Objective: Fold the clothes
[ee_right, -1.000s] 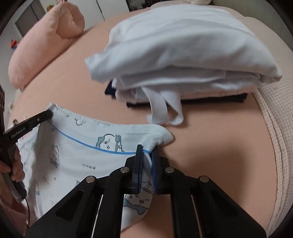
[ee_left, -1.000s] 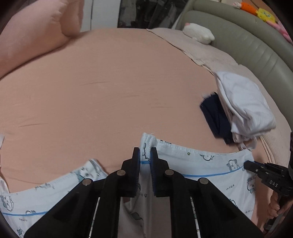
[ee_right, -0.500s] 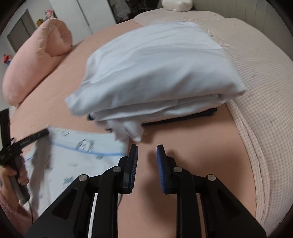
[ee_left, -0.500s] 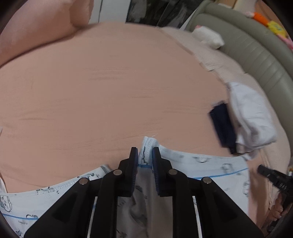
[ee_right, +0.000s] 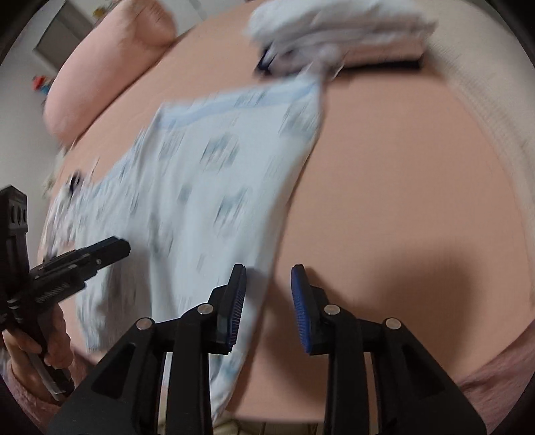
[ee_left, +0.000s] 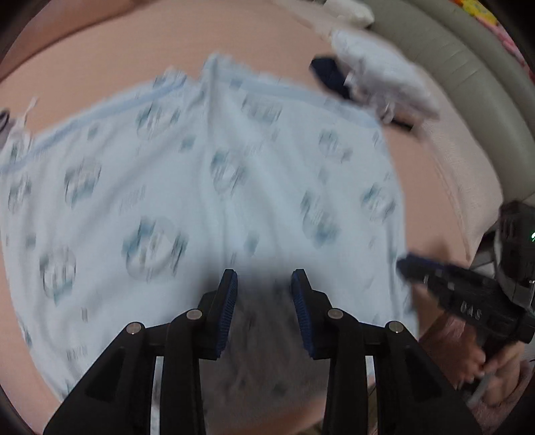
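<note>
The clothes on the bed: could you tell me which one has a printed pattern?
The light blue garment spread flat nearest both grippers; the white and navy pieces behind it are plain.

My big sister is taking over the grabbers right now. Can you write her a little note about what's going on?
Left gripper: open, holding nothing, above the near part of the light blue printed garment.
Right gripper: open, holding nothing, at the garment's right edge.
The garment lies spread on the pink bed, its far edge next to the pile of folded clothes. The pictures are blurry, so fine creases cannot be judged.
Done: garment laid out and let go.
Left: fold it, probably by gripping an edge with each gripper, then put it with the pile.
</note>
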A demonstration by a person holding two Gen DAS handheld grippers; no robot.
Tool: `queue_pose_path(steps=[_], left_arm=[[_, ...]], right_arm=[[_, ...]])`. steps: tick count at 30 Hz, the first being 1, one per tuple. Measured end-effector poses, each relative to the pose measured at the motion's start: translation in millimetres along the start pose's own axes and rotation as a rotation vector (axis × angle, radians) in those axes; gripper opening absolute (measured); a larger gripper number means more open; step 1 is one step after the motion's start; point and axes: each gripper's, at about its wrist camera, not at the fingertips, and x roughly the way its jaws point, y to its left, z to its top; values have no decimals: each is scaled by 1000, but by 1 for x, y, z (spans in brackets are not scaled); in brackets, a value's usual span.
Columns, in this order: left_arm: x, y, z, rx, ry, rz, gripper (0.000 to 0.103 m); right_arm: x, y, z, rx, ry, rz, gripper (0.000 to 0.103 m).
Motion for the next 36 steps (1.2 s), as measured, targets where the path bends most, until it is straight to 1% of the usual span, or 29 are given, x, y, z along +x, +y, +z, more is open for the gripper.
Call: queue_pose_path(steps=[1, 2, 4, 5, 6, 7, 8, 10, 11, 12, 13, 15, 16, 17, 18, 19, 21, 22, 24, 25, 26, 27, 28, 29, 30, 31, 32, 33, 36], left_arm=[[-6, 9, -8, -42, 4, -33, 36], [-13, 17, -16, -83, 4, -57, 36], [-28, 36, -32, -159, -4, -80, 36], [-35, 43, -40, -174, -14, -52, 36], [-40, 46, -47, -164, -33, 13, 36], [-43, 48, -53, -166, -54, 36, 36], [-46, 51, -58, -170, -69, 53, 36], [-44, 52, -65, -166, -72, 142, 36], [-43, 53, -69, -158, -72, 219, 36], [-44, 55, -73, -149, -75, 299, 36], [-49, 60, -79, -161, -86, 299, 36], [-59, 73, -89, -223, -108, 219, 36], [-62, 80, -93, -264, -121, 175, 37], [-64, 87, -98, -312, -138, 123, 37], [-66, 93, -102, -356, -154, 75, 37], [-65, 97, -105, -380, -161, 50, 37], [-62, 99, -108, -390, -160, 41, 37], [-61, 100, -110, -394, -159, 37, 37], [-58, 101, -112, -392, -142, 86, 37], [-60, 103, -113, -403, -142, 94, 37], [-61, 104, -114, -415, -141, 101, 37], [-63, 107, -115, -430, -145, 87, 37], [-64, 111, -116, -451, -155, 44, 36], [-66, 114, -117, -472, -165, 1, 36], [-68, 118, -118, -493, -175, -43, 36], [-67, 122, -119, -517, -179, -101, 36], [-64, 125, -119, -545, -175, -173, 36], [-60, 126, -121, -563, -169, -219, 36], [-53, 124, -125, -572, -162, -268, 36]], right_arm=[[3, 6, -6, -35, -10, -41, 23], [5, 12, -13, -70, -19, -82, 22], [-4, 18, -21, -64, -34, -177, 21], [-10, 19, -24, -55, -41, -226, 21], [-25, 12, -31, -50, -59, -276, 22], [-38, 10, -36, -38, -87, -279, 24], [-48, 11, -41, -17, -107, -222, 24], [-45, 23, -50, 32, -75, 5, 25], [-43, 24, -55, 42, -45, 67, 25], [-36, 26, -62, 28, -3, 53, 22], [-30, 29, -70, -9, 8, -4, 12], [-36, 30, -75, -27, -17, -75, 12], [-40, 29, -75, -8, -25, -124, 15], [-46, 27, -75, 13, -47, -154, 16], [-52, 26, -75, 35, -70, -145, 20], [-56, 24, -75, 69, -78, -83, 26], [-55, 23, -75, 133, -73, 59, 31], [-49, 26, -76, 136, -55, 89, 31], [-39, 35, -80, 92, -14, 26, 30], [-39, 37, -80, 66, 2, -19, 27], [-41, 38, -81, 50, -1, -39, 27], [-45, 39, -82, 49, -11, -65, 27], [-51, 39, -82, 52, -22, -99, 27], [-54, 37, -83, 67, -36, -95, 28], [-57, 34, -84, 87, -51, -76, 31], [-59, 32, -84, 106, -67, -56, 31], [-57, 29, -84, 133, -57, -13, 31], [-54, 26, -83, 163, -37, 40, 31], [-41, 33, -85, 160, 4, 77, 31]])
